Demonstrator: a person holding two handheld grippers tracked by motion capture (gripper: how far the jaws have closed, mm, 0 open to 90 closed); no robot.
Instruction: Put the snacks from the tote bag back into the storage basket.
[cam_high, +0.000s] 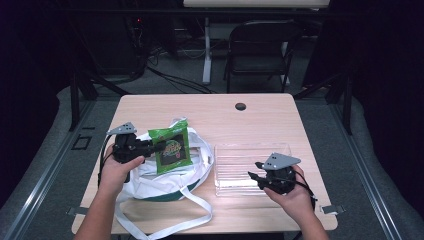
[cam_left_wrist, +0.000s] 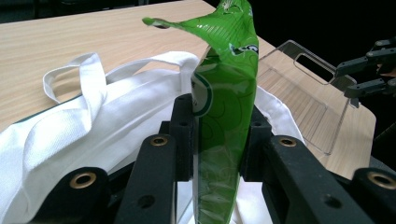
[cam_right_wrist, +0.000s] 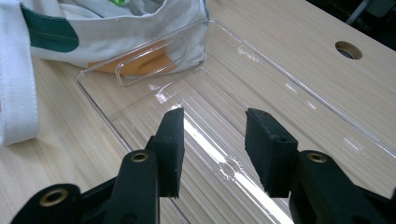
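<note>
Wooden surface (cam_high: 260, 107), broad, with the white tote bag (cam_high: 165, 182) as landmark. Clear plastic tray (cam_high: 250, 160) just right of bag, empty. Green snack packet (cam_high: 172, 146) held upright above bag's mouth, pinched near its lower left edge. Likely light, crinkly, slippery film, contents crushable; best taken at the sealed edge. Left claw (cam_high: 152, 146) clamped tight on packet. Right claw (cam_high: 254, 176) half open, holding nothing, over tray beside bag. Loose bag straps (cam_high: 200, 202) could snag.
</note>
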